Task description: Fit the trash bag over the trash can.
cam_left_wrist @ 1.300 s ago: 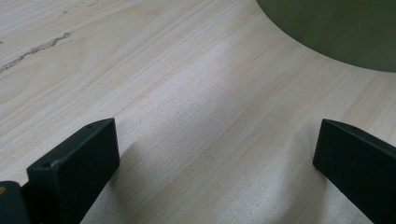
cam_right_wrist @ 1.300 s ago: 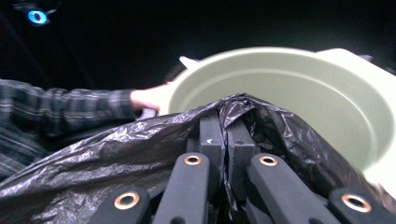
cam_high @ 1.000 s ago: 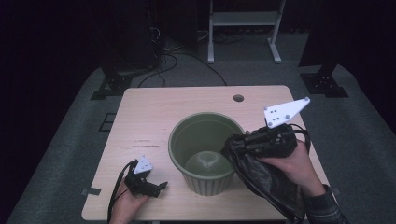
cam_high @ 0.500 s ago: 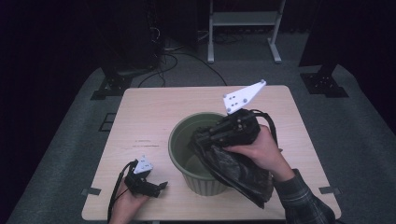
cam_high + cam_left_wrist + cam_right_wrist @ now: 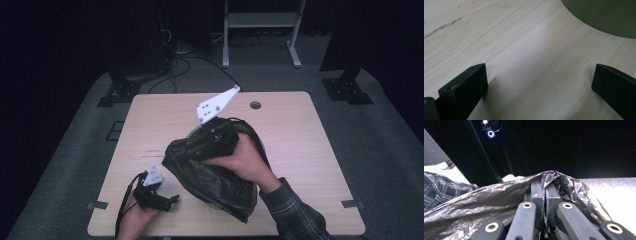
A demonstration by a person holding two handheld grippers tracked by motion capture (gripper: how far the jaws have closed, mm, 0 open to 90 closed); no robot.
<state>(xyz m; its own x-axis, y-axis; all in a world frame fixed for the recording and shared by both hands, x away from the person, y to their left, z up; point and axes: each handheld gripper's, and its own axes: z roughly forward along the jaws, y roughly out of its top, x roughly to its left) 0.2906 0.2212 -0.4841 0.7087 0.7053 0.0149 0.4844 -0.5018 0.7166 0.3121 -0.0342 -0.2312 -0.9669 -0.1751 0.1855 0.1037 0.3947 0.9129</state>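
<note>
Right gripper [image 5: 543, 195], jaws pinched tight on the edge of a black bin bag [image 5: 210, 175], carries it over the green bin [image 5: 604, 17] mid-table, bag draped across the bin mouth. Left gripper [image 5: 159, 200], jaws wide apart w/ nothing between, rests on the table [image 5: 300, 130] just beside the bin. Step looks like lining the bin. Next probably needs the left gripper to catch the opposite bag edge & spread it over the rim.

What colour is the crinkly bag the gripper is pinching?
Black and shiny. The plastic bag shows best in the right gripper view, clamped by the right gripper.
</note>
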